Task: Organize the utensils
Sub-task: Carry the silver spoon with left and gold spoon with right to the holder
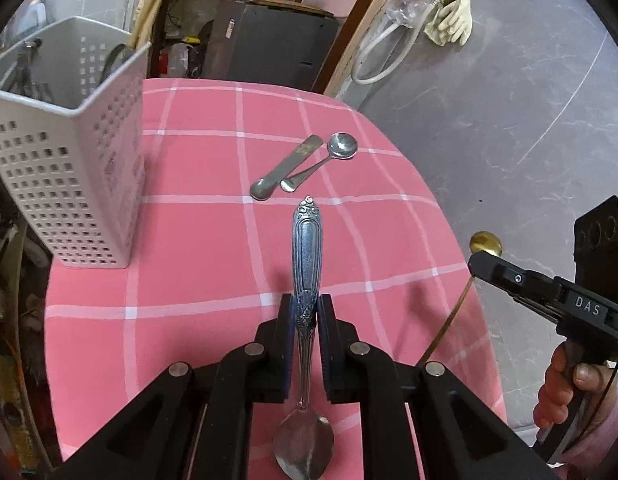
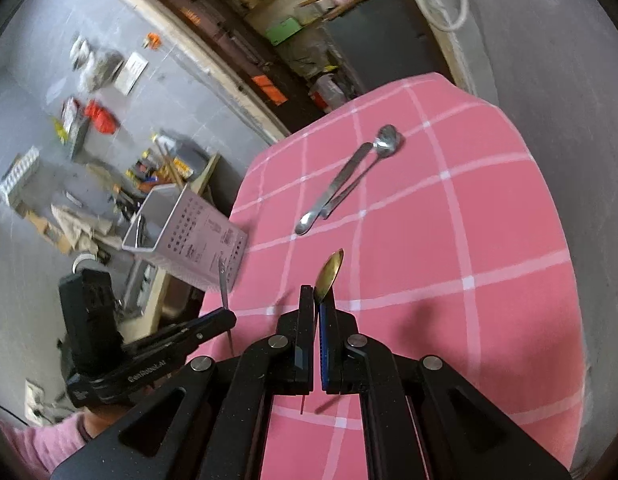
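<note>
The left wrist view alone shows the left claw (image 1: 305, 312) clamped on the ornate embossed silver spoon (image 1: 306, 248), handle pointing up the frame and bowl hanging at the bottom edge between the claw arms. The right wrist view alone shows the right claw (image 2: 319, 312) pressed together on the thin gold-coloured spoon (image 2: 329, 270), whose bowl sticks out past the pads; in the left view only that gold bowl and a thin curve of handle show at the right, behind the other gripper's body.

On the pink cloth with white checks covering the tabletop (image 1: 197, 240) lie two more plain steel spoons (image 1: 305, 166), side by side and head to tail, in the middle of the frame. That makes four spoons in all. One white perforated plastic utensil basket (image 1: 69, 168) stands at the left edge of the tabletop.

The basket's contents are hard to make out: dark metal shapes inside. A hand (image 1: 565, 392) in a pink sleeve is cut off at lower right.
</note>
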